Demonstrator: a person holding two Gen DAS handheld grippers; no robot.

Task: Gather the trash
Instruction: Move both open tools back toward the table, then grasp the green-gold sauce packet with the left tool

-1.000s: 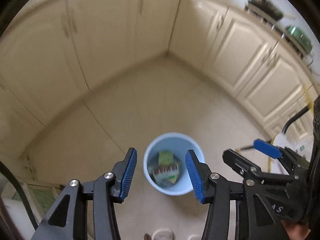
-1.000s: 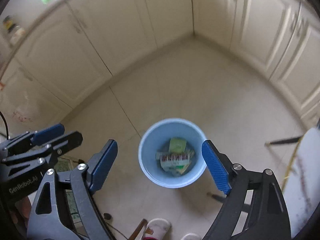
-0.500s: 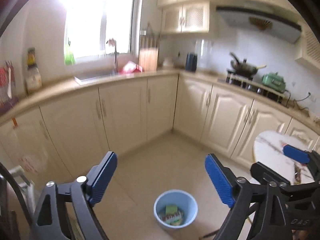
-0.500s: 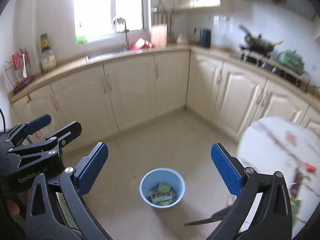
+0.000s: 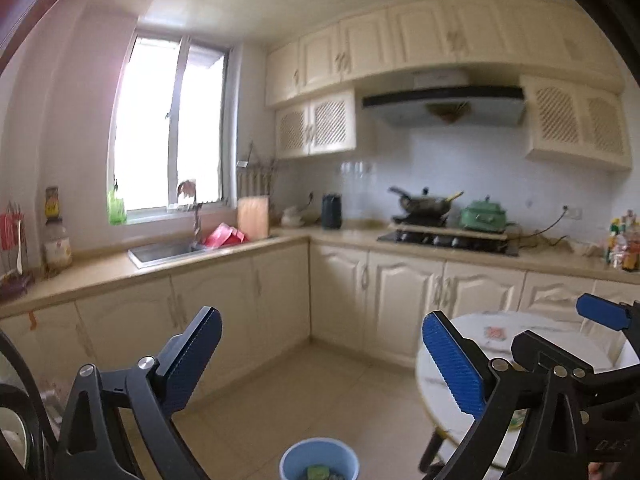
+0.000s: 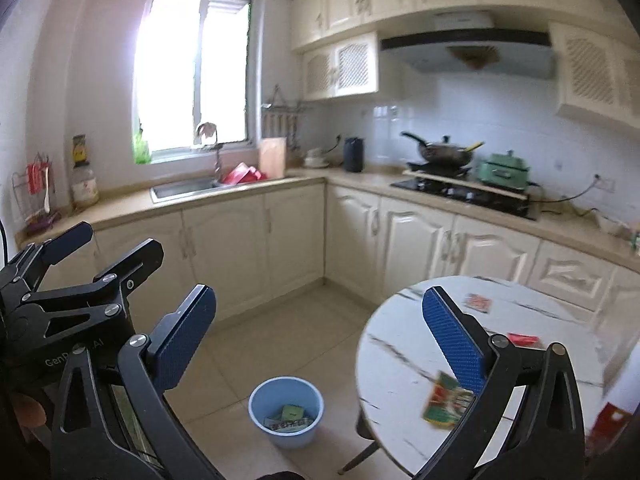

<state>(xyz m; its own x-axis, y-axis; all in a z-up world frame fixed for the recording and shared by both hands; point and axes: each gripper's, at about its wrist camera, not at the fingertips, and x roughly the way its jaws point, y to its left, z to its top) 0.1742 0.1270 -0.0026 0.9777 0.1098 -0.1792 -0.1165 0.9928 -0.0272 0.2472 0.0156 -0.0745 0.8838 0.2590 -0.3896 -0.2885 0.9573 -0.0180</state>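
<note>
The trash on the table shows best in the right wrist view: a green and red wrapper (image 6: 446,400) lies near the table's front edge at lower right of the frame, partly behind the right gripper's finger. A red packet (image 6: 522,339) lies further back to its right, a small red and white packet (image 6: 477,303) lies towards the far side, and a blurred red piece (image 6: 608,424) sits at the frame's right edge. All rest on the round white marble-patterned table (image 6: 400,360), well apart from each other.

The blue bucket (image 6: 286,416) stands on the tiled floor at lower centre, just left of the table, with a green packet and other wrappers already inside. In the left wrist view the same bucket (image 5: 319,458) is cut by the bottom edge.

The right gripper (image 6: 320,344) has its blue pads spread wide with nothing between them. The left gripper (image 5: 322,364) is also wide apart and empty; its jaws have just been opening further. Each gripper appears in the other's view, at the left edge and right edge respectively.

Beyond, cream cabinets (image 6: 248,240) run along two walls, with a sink (image 6: 184,188) under the window at upper left and a stove (image 6: 464,192) with a wok (image 6: 444,150) and a green pot (image 6: 504,172) at right.
</note>
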